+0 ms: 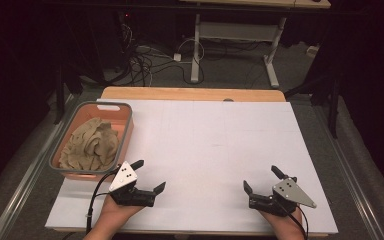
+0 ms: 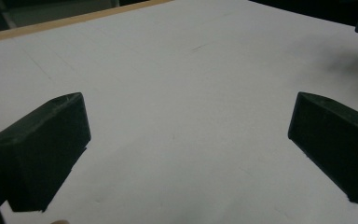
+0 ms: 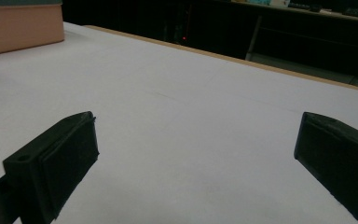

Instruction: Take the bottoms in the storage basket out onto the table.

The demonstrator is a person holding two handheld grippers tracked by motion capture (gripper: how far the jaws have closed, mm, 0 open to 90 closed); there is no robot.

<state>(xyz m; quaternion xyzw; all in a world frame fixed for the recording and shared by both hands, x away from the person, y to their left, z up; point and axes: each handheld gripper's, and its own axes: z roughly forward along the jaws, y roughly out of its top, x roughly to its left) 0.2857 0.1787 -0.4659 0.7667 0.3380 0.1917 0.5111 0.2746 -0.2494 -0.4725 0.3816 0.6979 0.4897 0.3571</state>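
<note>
An orange basket (image 1: 125,131) with a grey rim stands at the table's left edge, and a crumpled beige cloth (image 1: 91,144) lies inside it. My left gripper (image 1: 149,176) rests near the front edge just right of the basket, open, nothing between its jaws. In its own view the left gripper (image 2: 189,135) hovers over bare white surface. My right gripper (image 1: 262,180) sits at the front right, open and empty. From the right gripper (image 3: 196,158) view, the jaws stand wide apart and the basket's orange wall (image 3: 21,28) shows at the far left.
A white sheet (image 1: 205,145) covers the wooden table (image 1: 190,93). Beyond the far edge lie cables (image 1: 145,62) and the legs of another desk (image 1: 196,47) on a dark floor. A metal rail (image 1: 25,175) runs along the left side.
</note>
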